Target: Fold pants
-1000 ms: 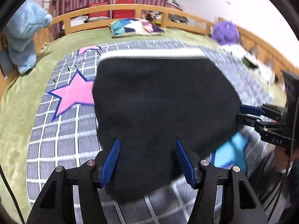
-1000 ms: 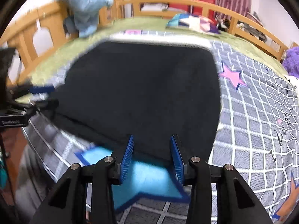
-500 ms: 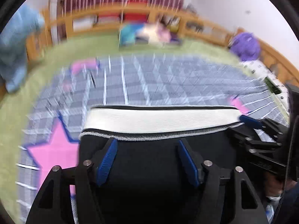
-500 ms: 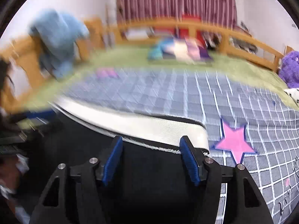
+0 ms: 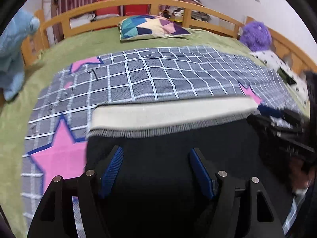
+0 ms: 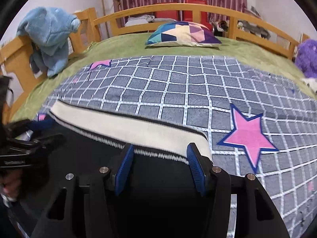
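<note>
Black pants [image 5: 158,158] with a cream waistband [image 5: 168,113] lie on the grey checked blanket near the bed's front edge; they also show in the right wrist view [image 6: 158,174], waistband [image 6: 128,127] farthest from me. My left gripper [image 5: 156,168] is open, its blue pads spread over the black cloth, holding nothing. My right gripper [image 6: 159,168] is open over the cloth just short of the waistband's right end. Each gripper appears at the other view's edge.
Grey checked blanket [image 6: 188,91] with pink stars covers a green bedspread [image 6: 122,47]. A patchwork pillow [image 6: 182,33] lies at the back, a blue plush [image 6: 49,35] hangs on the left rail, a purple plush [image 5: 255,35] sits right. Wooden rails [image 5: 138,2] ring the bed.
The pants' waistband, far across the blanket a second ago, now lies close in front of both grippers. Both grippers have stayed open; the views have shifted.
</note>
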A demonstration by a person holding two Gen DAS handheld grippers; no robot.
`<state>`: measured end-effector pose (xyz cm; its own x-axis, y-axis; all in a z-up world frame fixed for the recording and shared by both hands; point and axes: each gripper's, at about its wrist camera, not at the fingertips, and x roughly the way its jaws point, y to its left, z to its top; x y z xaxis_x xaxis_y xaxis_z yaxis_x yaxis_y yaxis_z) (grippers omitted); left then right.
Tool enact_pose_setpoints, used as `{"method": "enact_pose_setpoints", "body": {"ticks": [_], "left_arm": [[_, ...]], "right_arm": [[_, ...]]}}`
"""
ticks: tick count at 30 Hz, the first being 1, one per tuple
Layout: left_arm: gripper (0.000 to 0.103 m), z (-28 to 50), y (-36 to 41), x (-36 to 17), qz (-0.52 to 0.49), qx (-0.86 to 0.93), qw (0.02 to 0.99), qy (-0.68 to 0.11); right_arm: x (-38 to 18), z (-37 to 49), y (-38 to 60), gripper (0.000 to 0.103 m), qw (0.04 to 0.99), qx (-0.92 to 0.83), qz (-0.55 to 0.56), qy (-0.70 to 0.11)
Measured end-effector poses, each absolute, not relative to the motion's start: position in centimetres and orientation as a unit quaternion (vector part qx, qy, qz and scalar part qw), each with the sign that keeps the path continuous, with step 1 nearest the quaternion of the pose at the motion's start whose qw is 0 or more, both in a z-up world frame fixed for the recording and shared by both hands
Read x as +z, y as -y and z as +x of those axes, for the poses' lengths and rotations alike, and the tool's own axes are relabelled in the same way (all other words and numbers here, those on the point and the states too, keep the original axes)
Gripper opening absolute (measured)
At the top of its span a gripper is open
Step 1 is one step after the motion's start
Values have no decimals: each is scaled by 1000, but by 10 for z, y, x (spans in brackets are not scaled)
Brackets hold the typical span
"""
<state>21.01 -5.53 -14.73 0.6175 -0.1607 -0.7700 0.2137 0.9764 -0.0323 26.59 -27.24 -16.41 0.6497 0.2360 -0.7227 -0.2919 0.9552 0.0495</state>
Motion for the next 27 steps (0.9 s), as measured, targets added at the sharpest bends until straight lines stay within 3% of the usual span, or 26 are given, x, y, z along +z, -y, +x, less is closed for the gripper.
{"method": "enact_pose_setpoints", "body": {"ticks": [3,10,14,18,27], "left_arm": [[69,174,40,-151,17,-103,884,-456],[71,73,15,-168,-42,-79,889,-449],[70,42,3,-173,-114,-81,874,-466],[70,19,5,-175,-114,-78,864,-484],[70,-18,31,-95,-48,-65,905,-417]], "right_arm": [[-163,240,280,58,909,145,-35,-388],[-164,154,311,58,908,131,13,-397],[-174,113,325,58,891,112,46,-438],[-170,83,331,56,883,99,70,-454],[-108,4,322,57,918,109,64,-377]]}}
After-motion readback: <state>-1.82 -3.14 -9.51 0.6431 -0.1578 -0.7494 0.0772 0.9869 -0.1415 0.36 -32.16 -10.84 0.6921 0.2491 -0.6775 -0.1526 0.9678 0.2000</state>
